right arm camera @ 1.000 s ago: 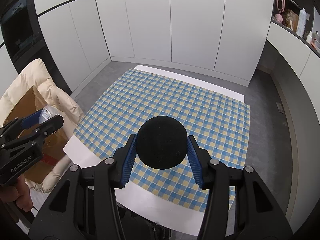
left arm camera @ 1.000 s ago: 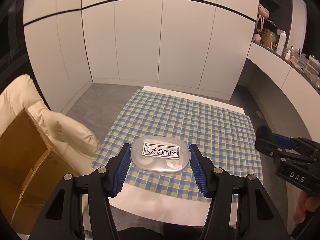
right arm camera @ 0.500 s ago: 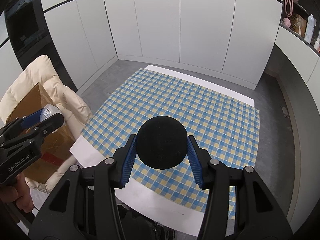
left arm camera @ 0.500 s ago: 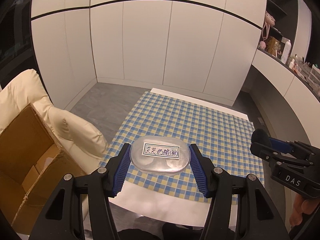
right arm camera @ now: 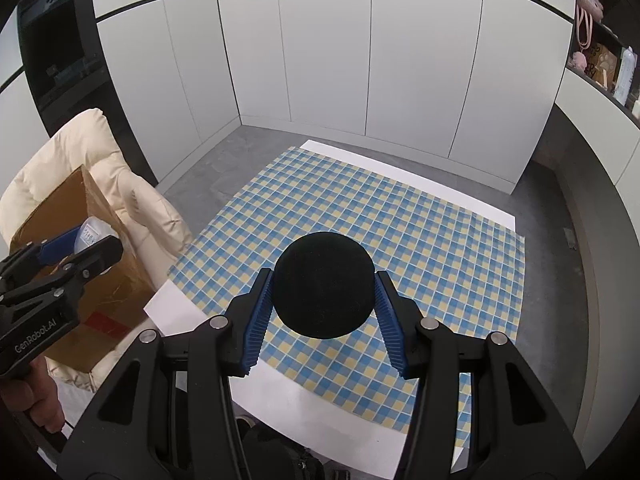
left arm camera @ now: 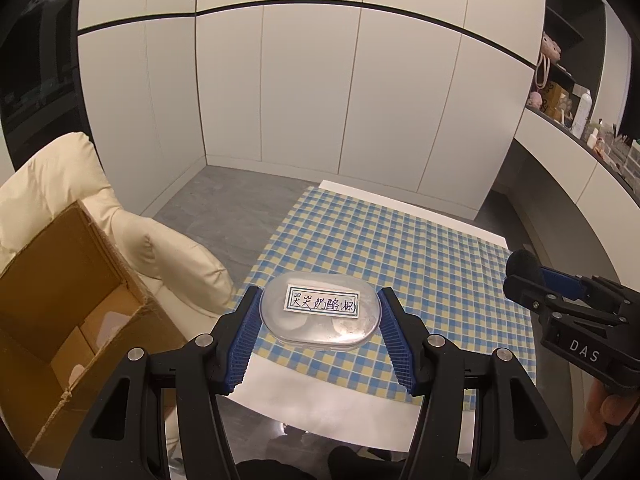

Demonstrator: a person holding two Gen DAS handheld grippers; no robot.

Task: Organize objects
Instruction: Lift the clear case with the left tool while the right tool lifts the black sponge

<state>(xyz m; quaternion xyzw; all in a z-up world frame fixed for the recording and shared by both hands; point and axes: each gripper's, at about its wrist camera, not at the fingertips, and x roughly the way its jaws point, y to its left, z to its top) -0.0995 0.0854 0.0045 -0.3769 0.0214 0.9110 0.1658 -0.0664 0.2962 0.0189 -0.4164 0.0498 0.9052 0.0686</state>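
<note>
Two grips live: left gripper (left arm camera: 320,338) clenched on the clear labelled case (left arm camera: 319,315) by its short ends, right gripper (right arm camera: 323,312) on the black foam ball (right arm camera: 323,285), both above the bench (right arm camera: 420,216). Case looks light, stiff, slick; ball soft. Box (left arm camera: 68,300) at 9 o'clock.

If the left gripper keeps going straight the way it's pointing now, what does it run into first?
Probably the checkered tablecloth near its front edge. The left gripper is shut on the clear labelled container and points down over it; depth is hard to judge.
</note>
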